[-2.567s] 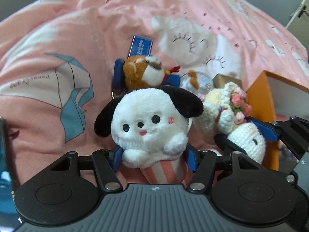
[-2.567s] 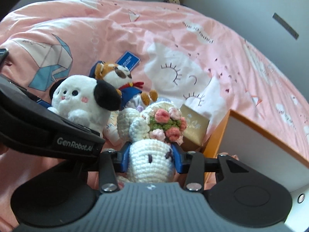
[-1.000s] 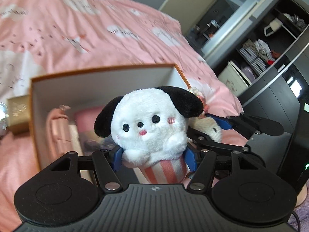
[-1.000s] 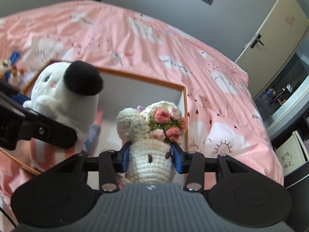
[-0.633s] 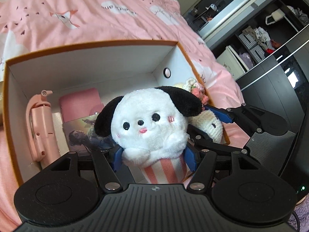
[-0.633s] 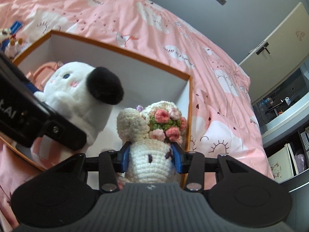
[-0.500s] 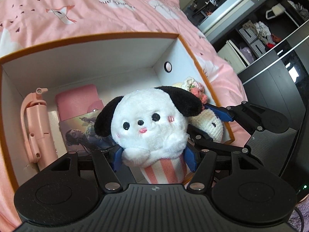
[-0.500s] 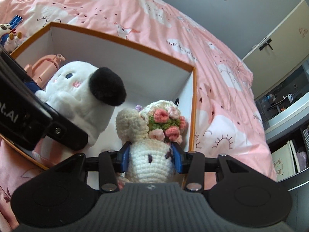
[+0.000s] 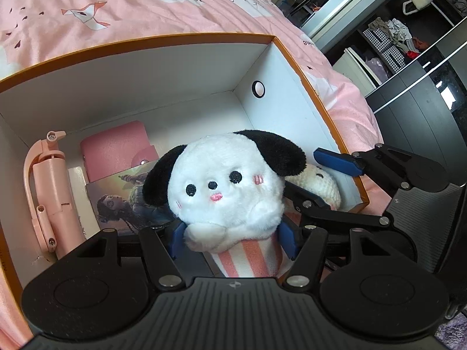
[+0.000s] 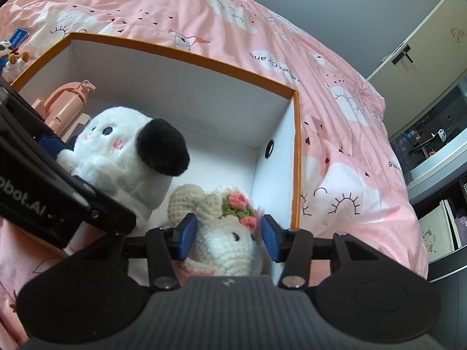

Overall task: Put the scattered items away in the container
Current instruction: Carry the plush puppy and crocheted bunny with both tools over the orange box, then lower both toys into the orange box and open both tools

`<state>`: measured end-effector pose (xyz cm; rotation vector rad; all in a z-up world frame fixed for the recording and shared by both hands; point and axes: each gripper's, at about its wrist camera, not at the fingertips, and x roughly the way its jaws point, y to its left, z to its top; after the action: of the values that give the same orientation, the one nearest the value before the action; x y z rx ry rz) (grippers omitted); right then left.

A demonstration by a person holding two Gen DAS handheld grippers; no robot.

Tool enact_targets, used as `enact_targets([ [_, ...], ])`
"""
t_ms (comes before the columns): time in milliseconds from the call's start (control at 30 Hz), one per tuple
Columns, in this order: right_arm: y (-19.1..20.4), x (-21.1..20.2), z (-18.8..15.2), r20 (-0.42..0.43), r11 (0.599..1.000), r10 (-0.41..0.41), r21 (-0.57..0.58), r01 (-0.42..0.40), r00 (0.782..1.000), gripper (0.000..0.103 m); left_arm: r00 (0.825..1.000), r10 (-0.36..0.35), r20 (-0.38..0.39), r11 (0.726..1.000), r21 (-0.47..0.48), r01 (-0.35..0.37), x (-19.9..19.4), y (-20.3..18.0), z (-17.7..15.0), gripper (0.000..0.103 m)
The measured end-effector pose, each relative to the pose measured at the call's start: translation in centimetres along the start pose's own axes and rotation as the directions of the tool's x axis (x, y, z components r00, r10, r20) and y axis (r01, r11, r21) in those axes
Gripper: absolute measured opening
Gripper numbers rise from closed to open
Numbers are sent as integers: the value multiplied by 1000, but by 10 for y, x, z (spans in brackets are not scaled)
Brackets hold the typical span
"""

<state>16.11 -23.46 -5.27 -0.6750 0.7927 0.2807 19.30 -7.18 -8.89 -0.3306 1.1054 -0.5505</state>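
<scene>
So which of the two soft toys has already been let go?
The crocheted bunny with the flower crown: the right hand-held gripper stands open around it, while the left hand-held gripper clamps the black-eared dog plush.

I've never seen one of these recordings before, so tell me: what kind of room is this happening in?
Most likely a bedroom. An orange-rimmed box sits on a bed with a pink cloud-print bedspread, open shelves hold folded clothes, and there is a cream cupboard door. Soft toys add to the homely look.

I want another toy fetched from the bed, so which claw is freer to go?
Right. The right claw stands open around the crochet bunny, apparently released into the orange box; the left claw grips the dog plush.
</scene>
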Motion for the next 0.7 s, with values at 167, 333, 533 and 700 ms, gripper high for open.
enact_targets([
  [167, 0, -11, -2, 21, 1000, -21, 6, 21, 1000, 59, 1000, 20, 19, 1000, 5, -20, -5, -2, -1, 73],
  [333, -2, -25, -9, 36, 1000, -3, 20, 2, 999, 59, 999, 26, 31, 999, 25, -27, -10, -6, -1, 73],
  [533, -4, -31, -14, 42, 1000, -4, 23, 3, 999, 55, 1000, 3, 14, 1000, 19, -4, -1, -7, -1, 73],
  [700, -11, -36, -15, 50, 998, 27, 48, -29, 998, 50, 1000, -13, -10, 1000, -1, 13, 11, -8, 4, 73],
])
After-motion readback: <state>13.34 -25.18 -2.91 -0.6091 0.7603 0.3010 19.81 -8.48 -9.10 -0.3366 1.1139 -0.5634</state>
